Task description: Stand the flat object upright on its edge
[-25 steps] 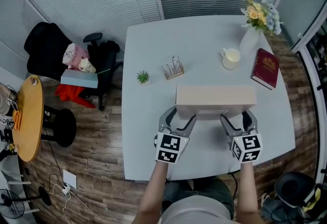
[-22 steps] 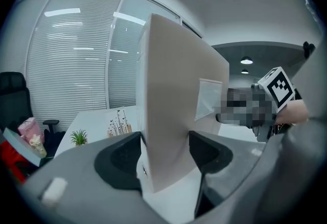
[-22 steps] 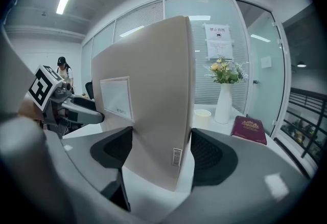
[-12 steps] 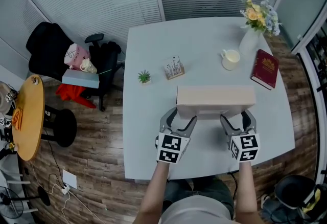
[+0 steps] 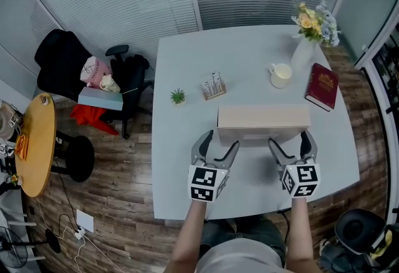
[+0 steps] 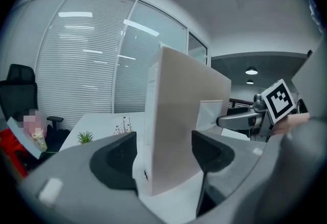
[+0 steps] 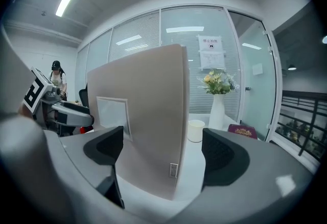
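table [image 5: 187, 66]: white, seen from above. flat box [image 5: 263, 117], beige, stands upright on its long edge near the front of the table, broad face toward the person. a pale rectangular label [image 7: 113, 114] sits on that near face.

left gripper [image 5: 219, 141]: at the box's left end, jaws released and wide apart. left gripper view shows the box's end edge between the two dark pads [image 6: 115, 159], nearer the left pad, a clear gap to the right pad. not clamped.

right gripper [image 5: 288, 139]: at the box's right end, jaws likewise spread. right gripper view shows the box's end between the pads [image 7: 225, 154], daylight on both sides. no grip.

beyond the box: white mug [image 5: 281, 74], red book [image 5: 323, 86] lying flat near the right edge, vase of flowers [image 5: 307, 41] at the far right corner, small green plant [image 5: 178, 96] and a small desk ornament [image 5: 214, 86] left of centre. all well apart from the box.

off the table, left: black office chair [image 5: 128, 72] with things piled on it, round wooden table [image 5: 34, 144].
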`<state>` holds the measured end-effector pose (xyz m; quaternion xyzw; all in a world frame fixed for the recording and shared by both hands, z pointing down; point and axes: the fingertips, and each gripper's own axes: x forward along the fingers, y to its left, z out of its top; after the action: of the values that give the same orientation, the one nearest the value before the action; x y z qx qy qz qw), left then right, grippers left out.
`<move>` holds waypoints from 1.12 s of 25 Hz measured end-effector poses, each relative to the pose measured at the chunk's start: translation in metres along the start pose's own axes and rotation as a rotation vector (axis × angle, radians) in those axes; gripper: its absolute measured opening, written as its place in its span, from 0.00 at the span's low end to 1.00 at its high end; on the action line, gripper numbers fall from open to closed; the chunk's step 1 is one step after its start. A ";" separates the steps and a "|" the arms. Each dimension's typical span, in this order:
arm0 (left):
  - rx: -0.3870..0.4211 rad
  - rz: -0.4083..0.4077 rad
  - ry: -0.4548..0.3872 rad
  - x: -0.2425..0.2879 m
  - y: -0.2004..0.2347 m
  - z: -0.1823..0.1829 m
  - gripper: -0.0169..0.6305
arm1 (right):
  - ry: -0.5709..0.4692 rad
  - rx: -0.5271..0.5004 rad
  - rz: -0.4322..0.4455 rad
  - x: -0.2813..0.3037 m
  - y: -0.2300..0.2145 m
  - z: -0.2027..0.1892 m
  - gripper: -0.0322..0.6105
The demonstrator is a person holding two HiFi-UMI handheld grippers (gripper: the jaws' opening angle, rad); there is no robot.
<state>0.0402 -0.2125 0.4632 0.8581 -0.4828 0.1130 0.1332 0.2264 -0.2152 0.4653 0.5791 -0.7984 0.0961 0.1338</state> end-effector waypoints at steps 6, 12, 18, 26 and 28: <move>-0.018 0.025 -0.077 -0.017 0.005 0.024 0.54 | -0.049 -0.013 -0.023 -0.008 0.003 0.018 0.82; -0.022 0.054 -0.156 -0.040 0.009 0.051 0.54 | -0.102 -0.021 -0.055 -0.026 0.007 0.037 0.80; -0.028 0.045 -0.198 -0.057 0.009 0.070 0.45 | -0.155 -0.032 -0.096 -0.046 0.013 0.058 0.62; -0.016 0.087 -0.241 -0.072 0.013 0.083 0.29 | -0.227 -0.050 -0.172 -0.068 0.019 0.077 0.33; -0.008 0.102 -0.248 -0.076 0.014 0.086 0.24 | -0.242 -0.043 -0.189 -0.073 0.018 0.080 0.25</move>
<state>-0.0045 -0.1879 0.3599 0.8392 -0.5391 0.0107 0.0702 0.2229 -0.1685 0.3660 0.6560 -0.7525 -0.0047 0.0574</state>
